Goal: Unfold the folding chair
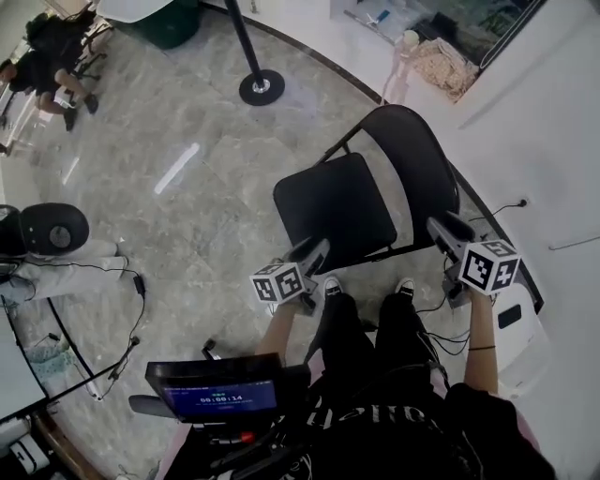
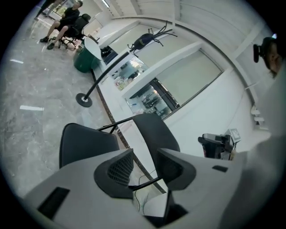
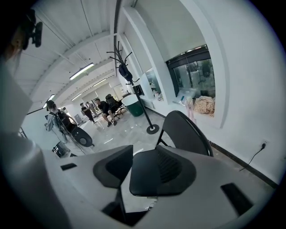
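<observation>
The black folding chair stands unfolded on the grey floor, its seat (image 1: 333, 211) level and its curved backrest (image 1: 422, 169) upright toward the white wall. My left gripper (image 1: 314, 251) hovers over the seat's front left corner, open and holding nothing. My right gripper (image 1: 441, 230) hangs beside the backrest's right edge, open and empty too. In the left gripper view the open jaws of the left gripper (image 2: 145, 165) frame the seat (image 2: 85, 141) and backrest (image 2: 154, 132) beyond. In the right gripper view the seat (image 3: 147, 179) shows through the gap of the right gripper (image 3: 134, 167), with the backrest (image 3: 183, 132) behind.
A black post on a round base (image 1: 261, 87) stands behind the chair, with a green bin (image 1: 169, 23) further back. Seated people (image 1: 52, 66) are at the far left. Cables and a round black device (image 1: 52, 228) lie left. A white box (image 1: 514, 328) sits by the wall.
</observation>
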Demonstrator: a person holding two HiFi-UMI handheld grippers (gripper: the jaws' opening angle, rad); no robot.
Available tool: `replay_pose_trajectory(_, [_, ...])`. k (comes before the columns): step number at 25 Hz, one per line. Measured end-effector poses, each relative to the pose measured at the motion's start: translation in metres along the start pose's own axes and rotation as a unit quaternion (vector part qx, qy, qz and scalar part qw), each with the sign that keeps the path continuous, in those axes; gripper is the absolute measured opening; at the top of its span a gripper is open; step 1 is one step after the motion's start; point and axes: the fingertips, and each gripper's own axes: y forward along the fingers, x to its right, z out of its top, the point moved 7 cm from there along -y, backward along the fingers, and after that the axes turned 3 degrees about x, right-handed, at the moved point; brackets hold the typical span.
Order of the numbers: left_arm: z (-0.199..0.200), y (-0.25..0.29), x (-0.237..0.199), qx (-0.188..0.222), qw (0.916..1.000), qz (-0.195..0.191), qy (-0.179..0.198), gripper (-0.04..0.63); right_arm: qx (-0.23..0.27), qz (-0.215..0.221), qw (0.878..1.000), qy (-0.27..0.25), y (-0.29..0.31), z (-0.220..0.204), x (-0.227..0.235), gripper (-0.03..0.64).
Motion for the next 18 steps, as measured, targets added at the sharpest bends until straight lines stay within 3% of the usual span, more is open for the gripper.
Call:
replay_pose_trajectory(7, [-0.001, -0.007, 0.081, -0.011, 0.9981, -0.042, 0.044, 0.103, 0.024, 0.034, 0.999, 0.026, -0.017, -0.006, -0.04, 0.061])
replay_pose_trajectory(13, [-0.027, -0.013, 0.145, -0.003, 0.997, -0.057, 0.053, 0.048, 0.031, 0.046, 0.998, 0.026, -0.057, -0.025, -0.054, 0.038])
replay_pose_trajectory(18, [-0.07, -0.015, 0.191, -0.003, 0.9954, -0.059, 0.075, 0.026, 0.033, 0.047, 0.998, 0.038, -0.123, -0.065, -0.044, 0.017])
